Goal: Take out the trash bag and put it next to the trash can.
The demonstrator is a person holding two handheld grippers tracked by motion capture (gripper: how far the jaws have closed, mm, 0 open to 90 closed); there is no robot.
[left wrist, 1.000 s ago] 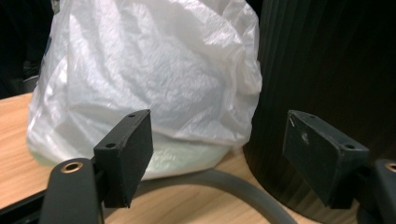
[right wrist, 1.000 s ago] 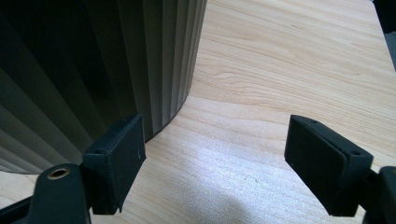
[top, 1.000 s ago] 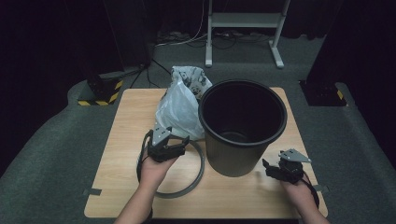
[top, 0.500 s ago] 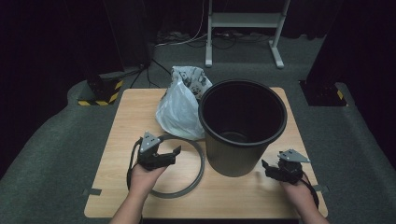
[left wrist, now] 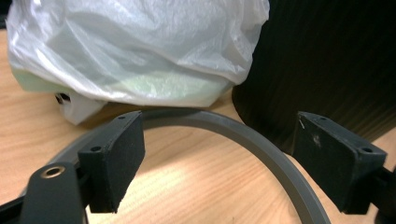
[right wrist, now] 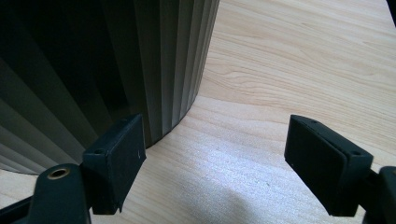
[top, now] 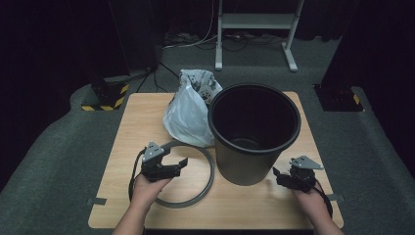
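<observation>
While the left tongs (top: 180,165) hung low over the desk (top: 142,122), their jaws had just been opening and stood wide with nothing gripped. They sat inside the grey ring (top: 208,176), which lay flat on the wood. In the left gripper view the ring's band (left wrist: 261,144) curved across between the two black pads (left wrist: 119,158) without touching either one. Just behind the ring sat a white plastic bag (top: 188,115), bulging and knotted at the top, leaning right up against the black bin (top: 254,132). The bin stood upright near the middle of the desk, and the ring's far edge ran close to its base.

Over on the other side, the right tongs (top: 280,177) were also spread wide and had hold of nothing. They pointed at the bin's ribbed wall (right wrist: 154,70) low down, with one pad (right wrist: 121,154) just beside it, though I couldn't tell if it actually touched.
</observation>
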